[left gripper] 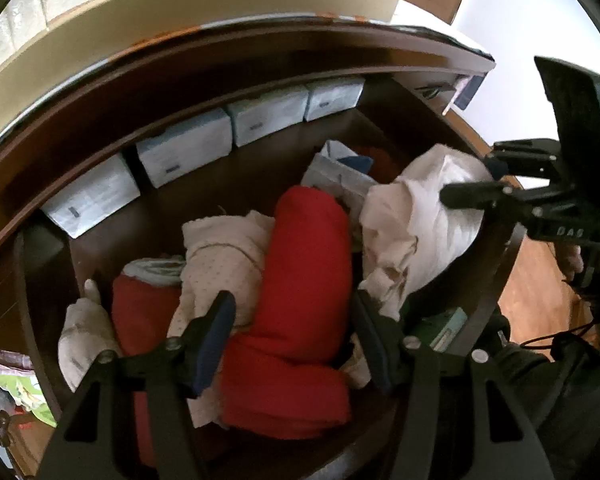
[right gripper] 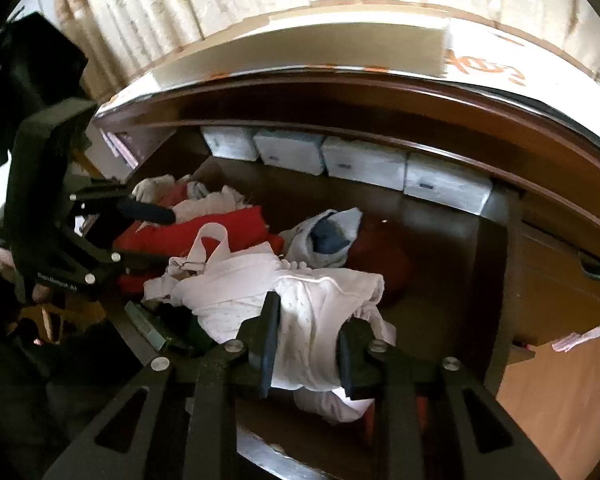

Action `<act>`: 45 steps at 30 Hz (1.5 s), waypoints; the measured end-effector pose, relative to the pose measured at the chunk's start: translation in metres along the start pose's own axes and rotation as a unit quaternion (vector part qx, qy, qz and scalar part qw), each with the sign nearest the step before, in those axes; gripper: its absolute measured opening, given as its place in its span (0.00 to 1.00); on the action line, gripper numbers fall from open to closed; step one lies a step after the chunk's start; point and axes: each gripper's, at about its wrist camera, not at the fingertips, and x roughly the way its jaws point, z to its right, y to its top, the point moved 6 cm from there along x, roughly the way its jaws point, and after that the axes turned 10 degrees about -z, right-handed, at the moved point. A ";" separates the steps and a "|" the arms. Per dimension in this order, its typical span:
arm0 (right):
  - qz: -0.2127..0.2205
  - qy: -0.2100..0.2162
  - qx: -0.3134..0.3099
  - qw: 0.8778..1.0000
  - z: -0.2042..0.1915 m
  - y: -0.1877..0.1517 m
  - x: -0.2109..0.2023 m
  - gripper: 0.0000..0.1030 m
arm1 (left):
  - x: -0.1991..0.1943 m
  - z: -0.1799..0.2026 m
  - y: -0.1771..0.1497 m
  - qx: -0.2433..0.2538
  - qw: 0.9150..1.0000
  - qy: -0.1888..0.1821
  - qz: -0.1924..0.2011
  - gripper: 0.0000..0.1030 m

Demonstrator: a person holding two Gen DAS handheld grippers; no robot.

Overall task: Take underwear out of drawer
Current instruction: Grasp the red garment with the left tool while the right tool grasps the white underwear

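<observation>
Underwear of white dotted cotton is hanging bunched between the fingers of the right gripper, which is clamping it over the front edge of the dark wooden drawer. Beside it, the left gripper is hovering with jaws spread apart on either side of a rolled red cloth, gripping nothing. Pale blue-white boxes are lining the drawer's back wall.
</observation>
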 end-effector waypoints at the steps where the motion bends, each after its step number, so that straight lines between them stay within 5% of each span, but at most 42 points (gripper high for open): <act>1: 0.001 0.003 0.002 1.000 0.000 0.000 0.000 0.26 | 0.003 0.002 0.001 0.005 1.000 0.005 -0.003 0.58; 21: 0.023 -0.014 0.017 0.999 0.011 -0.001 -0.007 0.26 | 0.013 0.012 0.005 0.062 0.996 0.063 -0.025 0.52; 28: 0.038 0.005 0.033 0.999 0.013 -0.003 -0.011 0.26 | 0.006 0.007 0.003 0.044 0.998 0.044 -0.012 0.33; 45: 0.035 0.013 0.035 0.999 0.006 -0.003 0.001 0.26 | -0.028 -0.011 -0.001 -0.039 0.996 -0.007 0.077 0.30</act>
